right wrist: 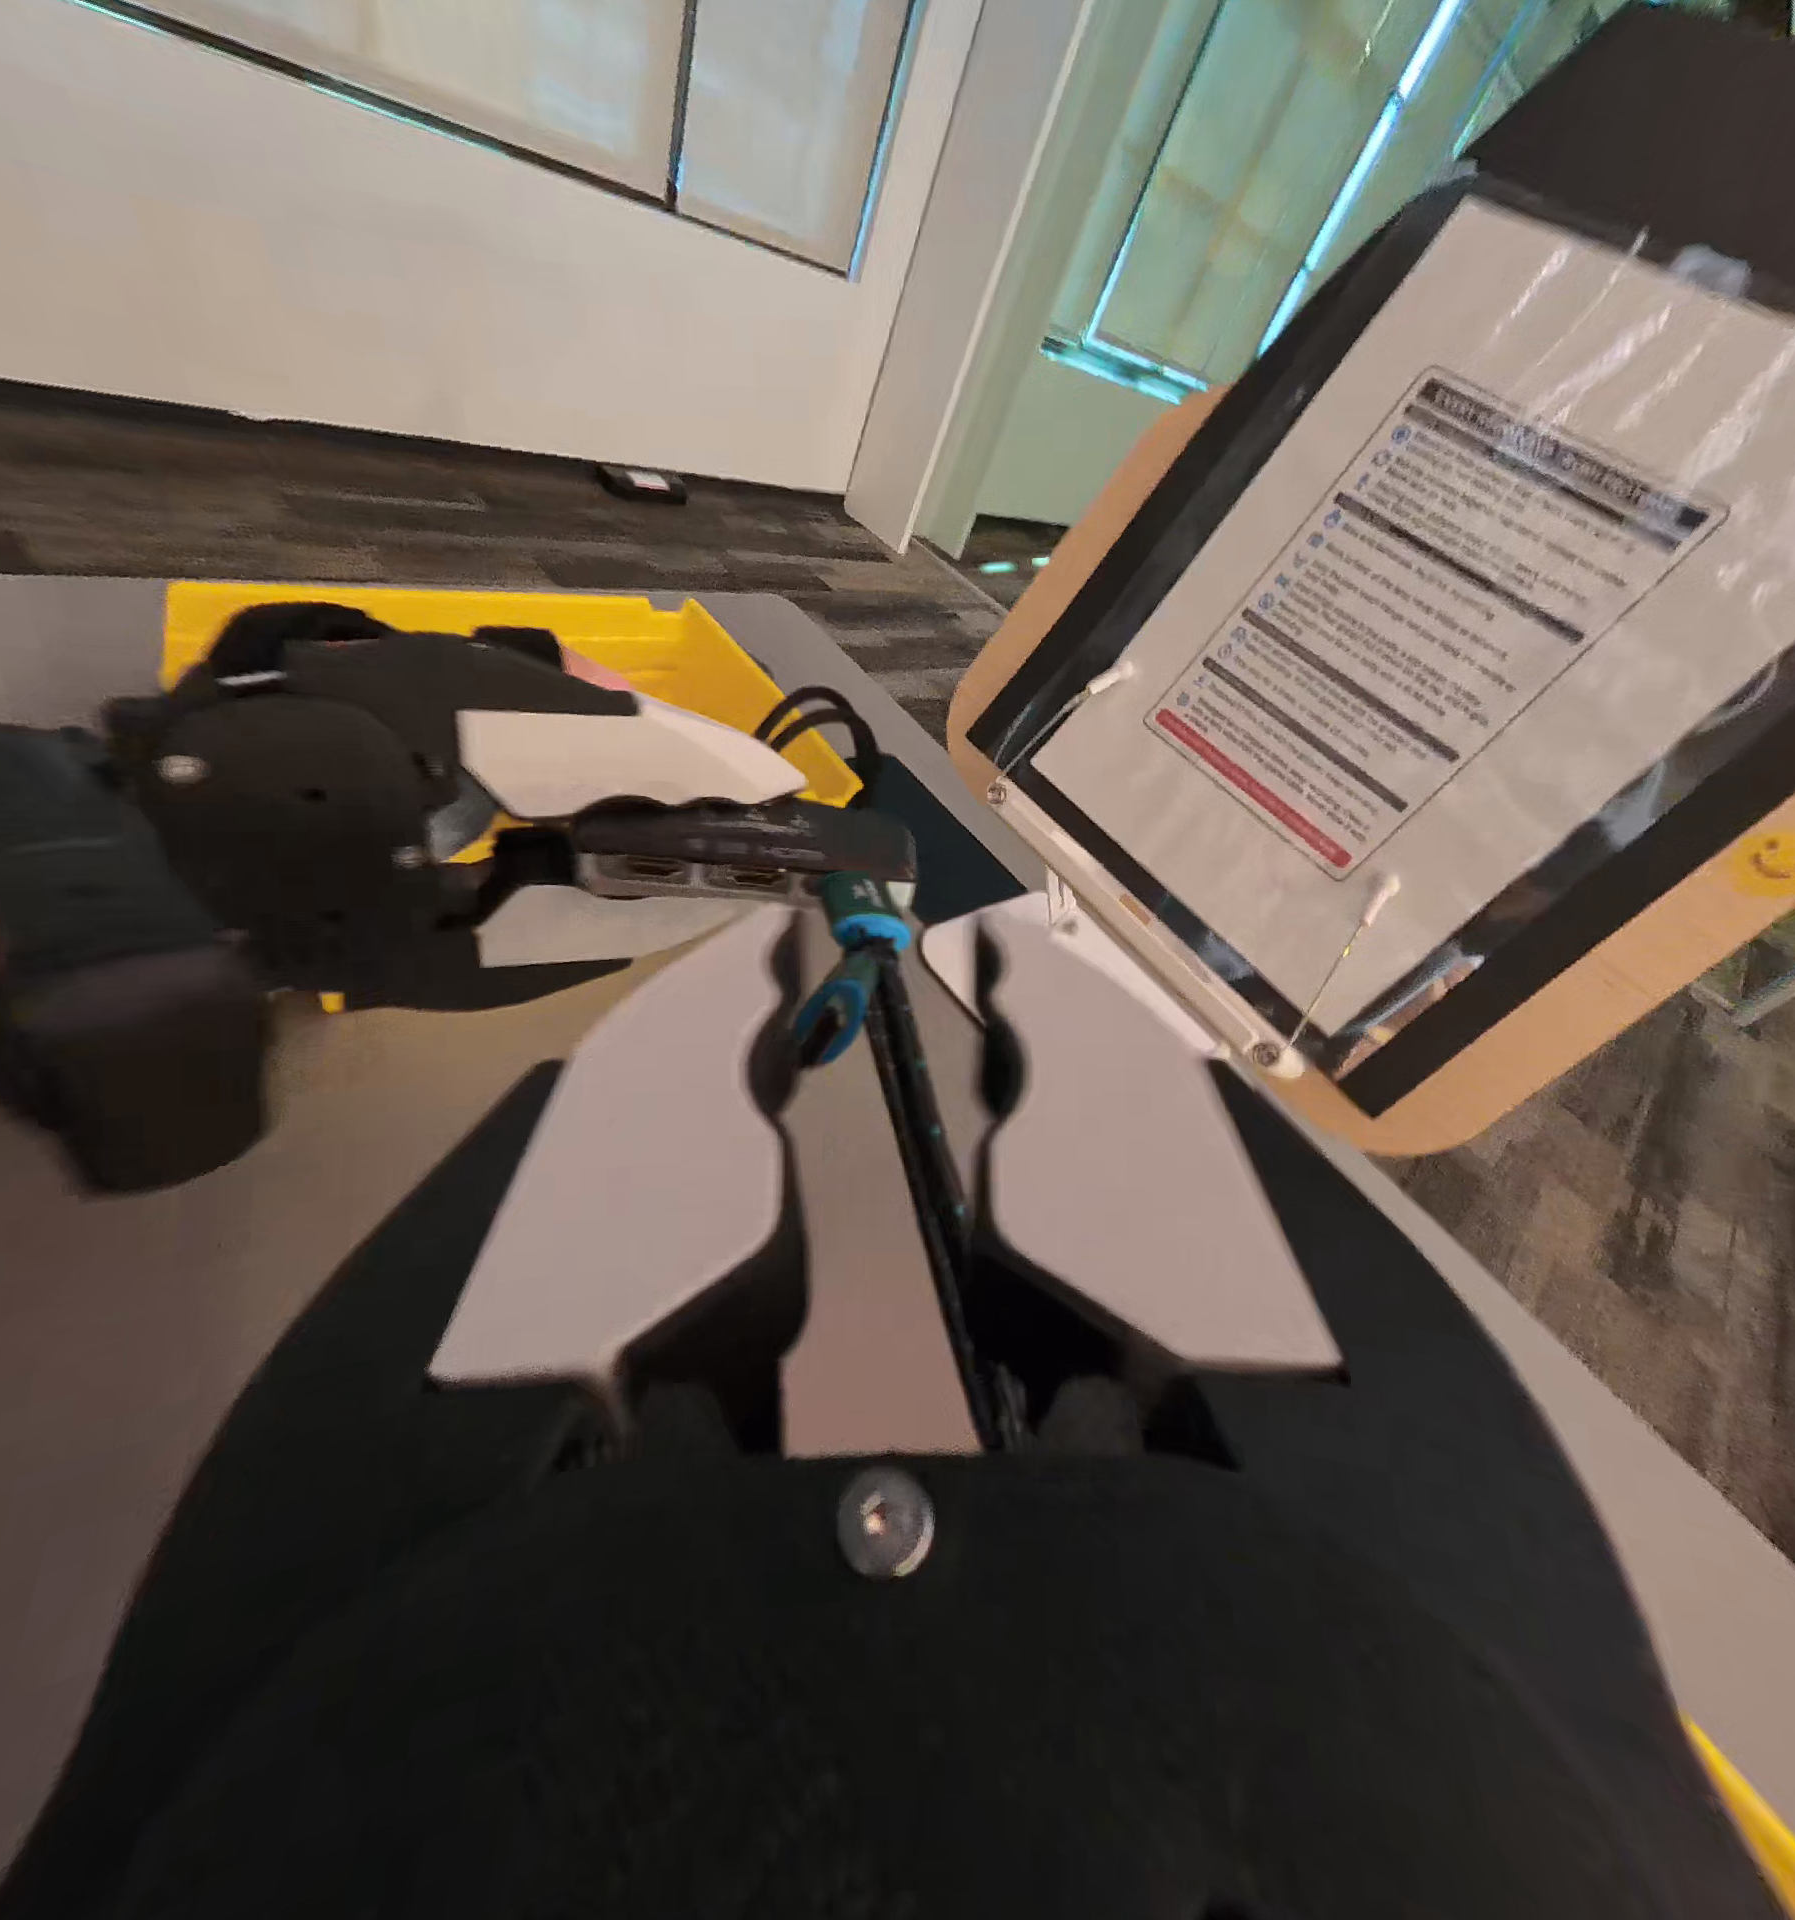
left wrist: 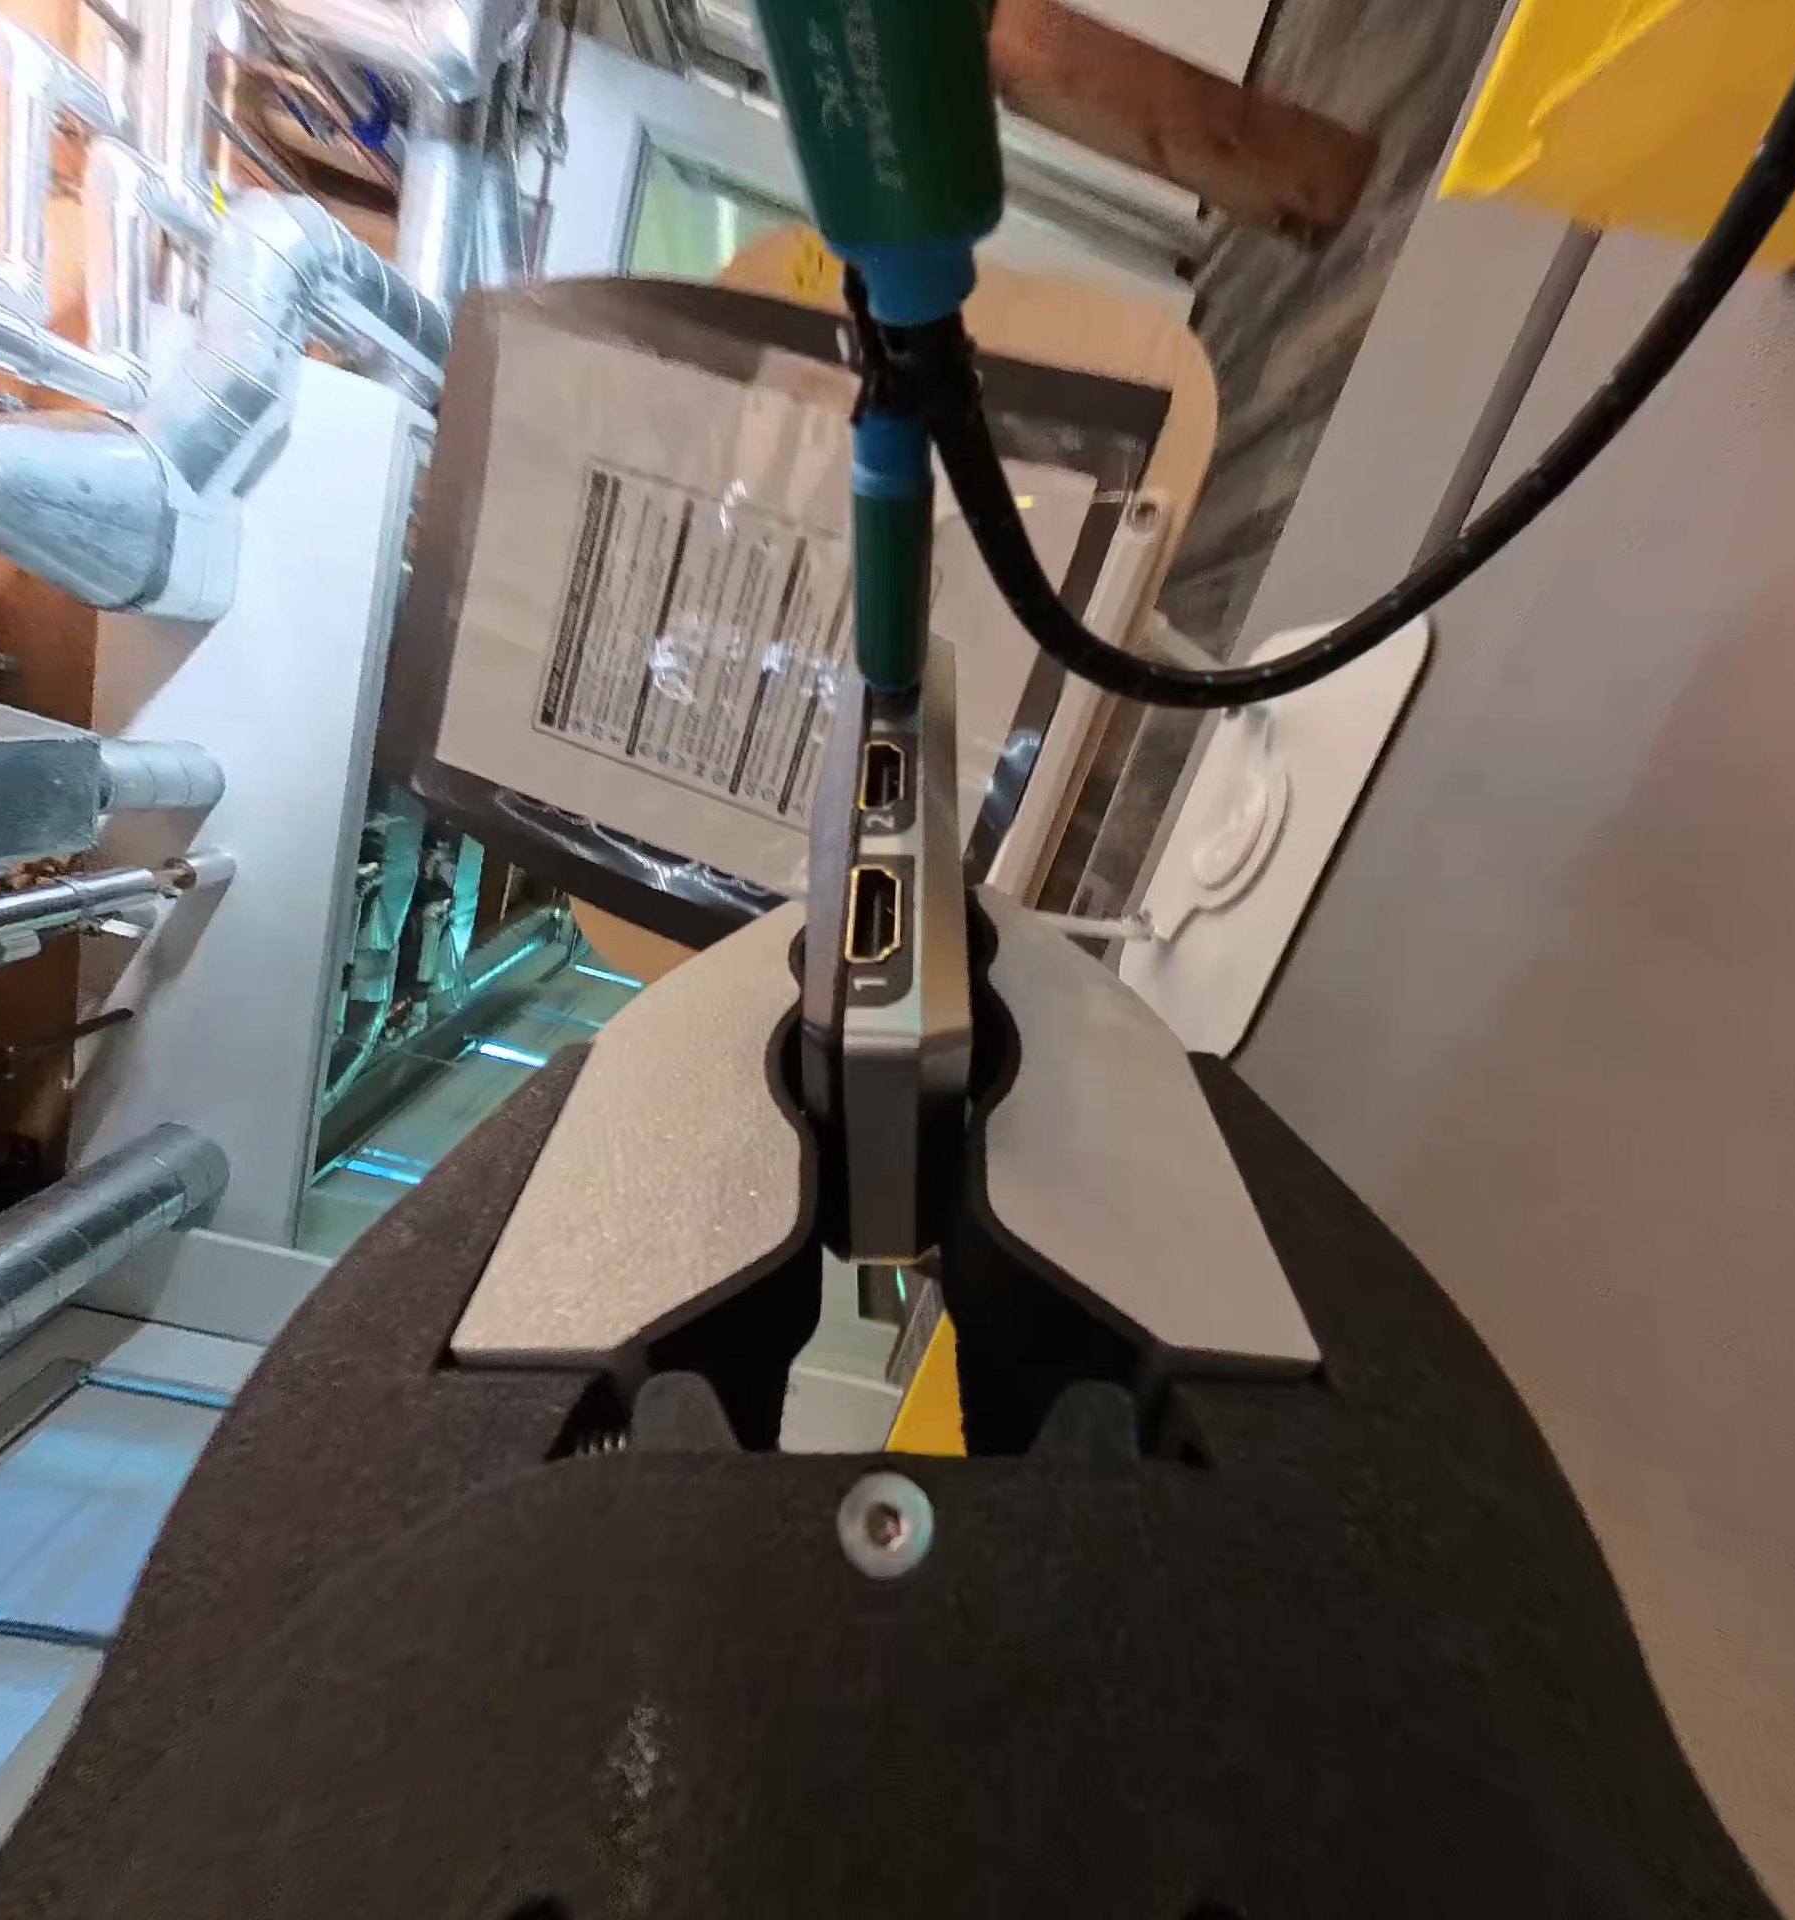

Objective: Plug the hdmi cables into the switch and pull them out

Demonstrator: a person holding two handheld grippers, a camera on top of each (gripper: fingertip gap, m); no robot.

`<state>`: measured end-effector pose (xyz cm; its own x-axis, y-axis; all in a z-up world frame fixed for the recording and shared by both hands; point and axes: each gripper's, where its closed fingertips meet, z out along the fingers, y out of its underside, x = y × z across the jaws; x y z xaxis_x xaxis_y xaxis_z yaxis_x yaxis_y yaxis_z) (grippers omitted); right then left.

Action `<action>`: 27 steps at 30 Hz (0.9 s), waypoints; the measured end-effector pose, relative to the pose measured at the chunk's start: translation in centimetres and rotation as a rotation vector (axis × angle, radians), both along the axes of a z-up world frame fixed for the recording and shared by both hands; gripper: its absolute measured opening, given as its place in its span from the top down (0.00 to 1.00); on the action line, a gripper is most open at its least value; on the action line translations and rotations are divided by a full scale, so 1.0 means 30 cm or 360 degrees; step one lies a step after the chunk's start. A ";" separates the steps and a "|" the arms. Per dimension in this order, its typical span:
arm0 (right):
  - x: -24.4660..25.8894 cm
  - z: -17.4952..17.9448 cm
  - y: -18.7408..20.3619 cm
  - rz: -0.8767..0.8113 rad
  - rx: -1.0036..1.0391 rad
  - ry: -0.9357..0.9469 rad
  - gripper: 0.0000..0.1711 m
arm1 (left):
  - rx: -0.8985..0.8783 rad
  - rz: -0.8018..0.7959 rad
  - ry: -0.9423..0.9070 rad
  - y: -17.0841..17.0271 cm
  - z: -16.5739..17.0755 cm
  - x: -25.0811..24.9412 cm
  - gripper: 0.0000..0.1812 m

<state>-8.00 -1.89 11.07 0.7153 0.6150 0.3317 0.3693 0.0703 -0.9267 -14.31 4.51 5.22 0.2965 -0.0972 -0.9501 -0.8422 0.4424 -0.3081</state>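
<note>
My left gripper (left wrist: 893, 935) is shut on a dark grey HDMI switch (left wrist: 888, 1101) and holds it edge-on above the table. Two gold-rimmed ports face the camera, both empty. A green plug with a blue collar (left wrist: 893, 582) sits in the far port, and its black cable (left wrist: 1236, 675) loops off to the right. A second green plug (left wrist: 893, 114) hangs close by at the top. In the right wrist view the switch (right wrist: 747, 847) is held at the left. My right gripper (right wrist: 867, 935) is open just behind the inserted plug (right wrist: 860, 899), with the cable (right wrist: 924, 1195) running between its fingers.
A yellow bin (right wrist: 664, 634) sits on the grey table (right wrist: 145, 1299) behind the left gripper. A tilted wooden-framed board with a printed sheet (right wrist: 1392, 644) stands at the table's right edge. Beyond it are carpet floor (right wrist: 1651, 1247) and a white wall. There is about 11 cm between the tips of the two grippers.
</note>
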 end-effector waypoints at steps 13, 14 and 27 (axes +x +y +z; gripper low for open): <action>-0.051 -0.080 0.039 0.0010 -0.0074 -0.0053 0.79 | 0.0162 0.0020 -0.0069 -0.072 0.055 0.026 0.88; -0.050 -0.087 0.040 0.0017 -0.0099 -0.0051 0.80 | 0.0179 0.0033 -0.0063 -0.072 0.056 0.025 0.88; -0.084 -0.075 0.040 0.0089 0.0075 -0.0110 0.68 | -0.0024 0.0007 -0.0245 -0.061 0.081 -0.003 0.88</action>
<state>-10.51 -0.70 8.81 0.6547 0.6357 0.4089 0.4267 0.1356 -0.8941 -14.39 2.68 7.64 0.4388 -0.1096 -0.8919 -0.7865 0.4332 -0.4402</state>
